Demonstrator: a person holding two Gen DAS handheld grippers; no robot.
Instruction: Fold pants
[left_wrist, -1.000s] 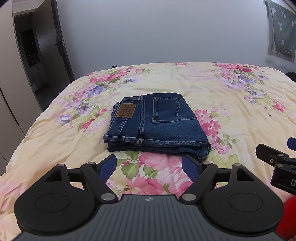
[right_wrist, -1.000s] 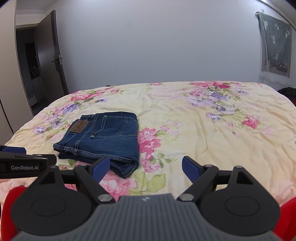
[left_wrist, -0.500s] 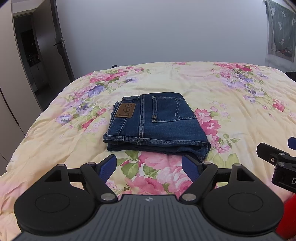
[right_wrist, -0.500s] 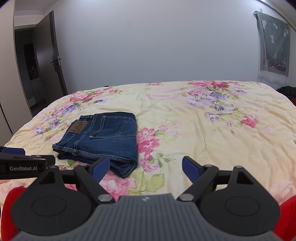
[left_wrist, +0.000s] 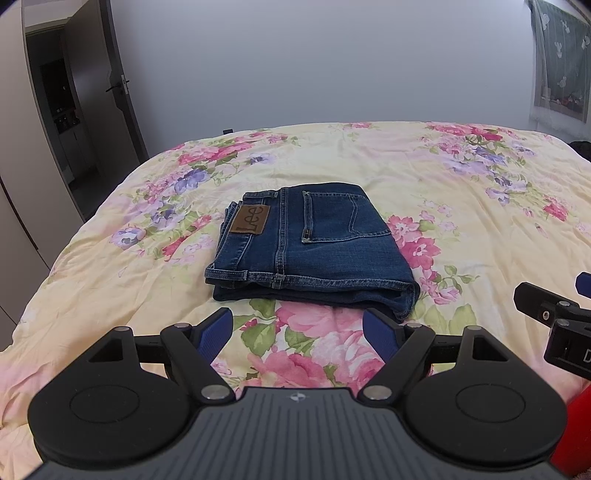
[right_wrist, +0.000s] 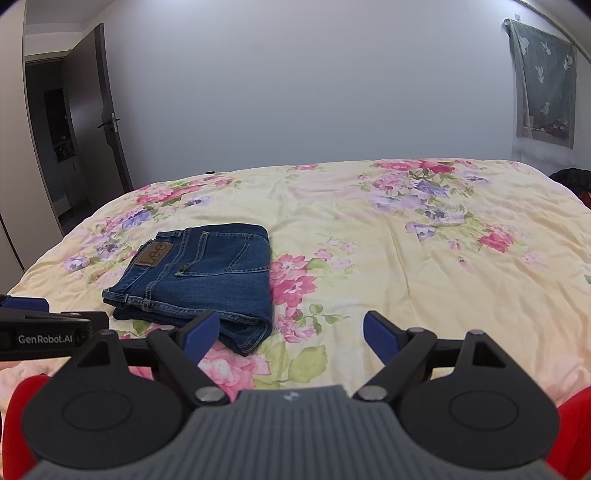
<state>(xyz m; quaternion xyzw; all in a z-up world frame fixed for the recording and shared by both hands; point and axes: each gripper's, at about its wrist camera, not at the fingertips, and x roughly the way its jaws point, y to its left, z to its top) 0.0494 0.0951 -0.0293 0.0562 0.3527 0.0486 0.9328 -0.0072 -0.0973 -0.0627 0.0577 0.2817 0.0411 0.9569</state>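
Presently, a floral bedspread covers the bed; folded jeans lie flat on it, Lee patch upward; left gripper hangs just short of their near edge, fingers spread, empty; right gripper likewise spread, beside the jeans' right corner.

Folded jeans on floral bedspread, left gripper spread, empty

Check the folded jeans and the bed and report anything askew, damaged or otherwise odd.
Nothing stands out. The jeans lie in a compact folded stack on the floral bedspread, edges roughly aligned. The left gripper and right gripper are open, clear of them.
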